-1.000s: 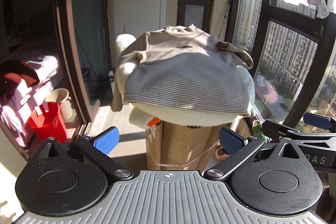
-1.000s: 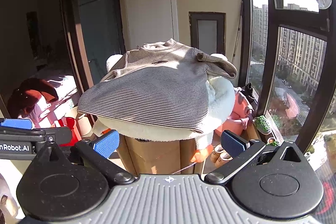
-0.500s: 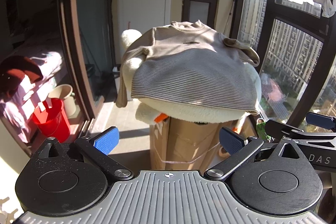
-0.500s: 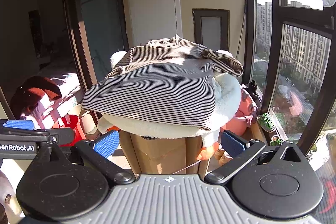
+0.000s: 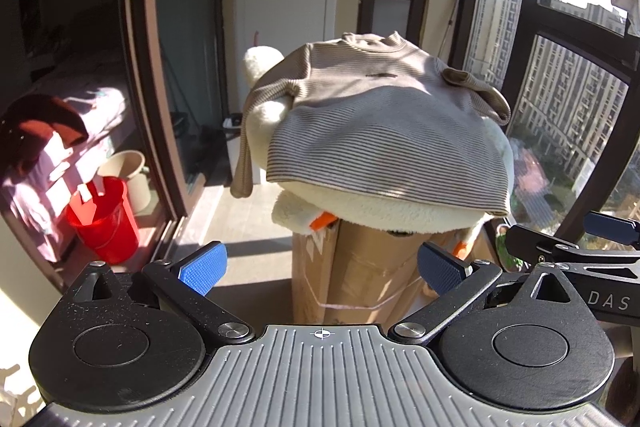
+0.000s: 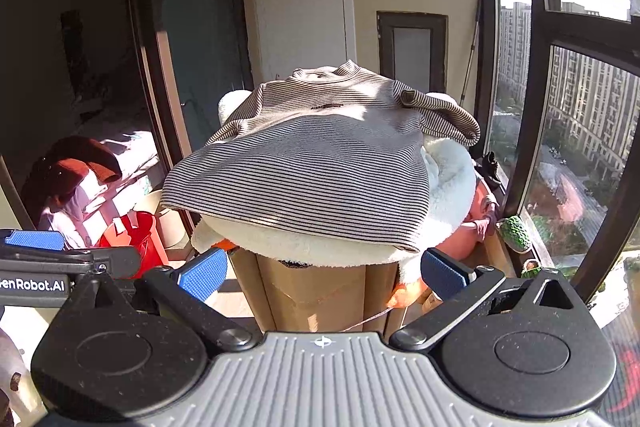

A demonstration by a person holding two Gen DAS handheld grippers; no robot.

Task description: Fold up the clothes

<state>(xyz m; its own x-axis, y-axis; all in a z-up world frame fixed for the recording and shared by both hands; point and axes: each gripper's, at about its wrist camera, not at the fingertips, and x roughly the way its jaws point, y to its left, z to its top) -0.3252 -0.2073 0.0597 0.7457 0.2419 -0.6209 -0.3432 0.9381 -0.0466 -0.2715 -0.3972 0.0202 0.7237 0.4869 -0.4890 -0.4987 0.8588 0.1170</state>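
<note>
Standing containers: a red bucket (image 5: pixel 105 219) sits on the floor at left by the sliding door frame; contents cannot be made out. A beige bucket (image 5: pixel 127 173) stands just behind it, touching or nearly so.
Cardboard boxes (image 5: pixel 352 275): tall, upright, closed, tied with a pale string; something orange shows at their top edge under the fleece.
Work surface: a white fleece blanket (image 5: pixel 384 213) is draped over the box tops and overhangs on all visible sides.
Task item: the striped sweater (image 5: pixel 380 131) lies spread flat on the fleece, neckline at the far end, hem toward the cameras. One sleeve hangs off the left edge; the other is folded over at the far right.
Left gripper (image 5: pixel 322 267): jaws wide apart, holding nothing, short of the sweater hem.
Right gripper (image 6: pixel 324 273): jaws wide apart, holding nothing, below the near hem.
Room: sunlit enclosed balcony, dark-framed windows (image 6: pixel 580 147) at right facing apartment blocks, garments hanging overhead.
</note>
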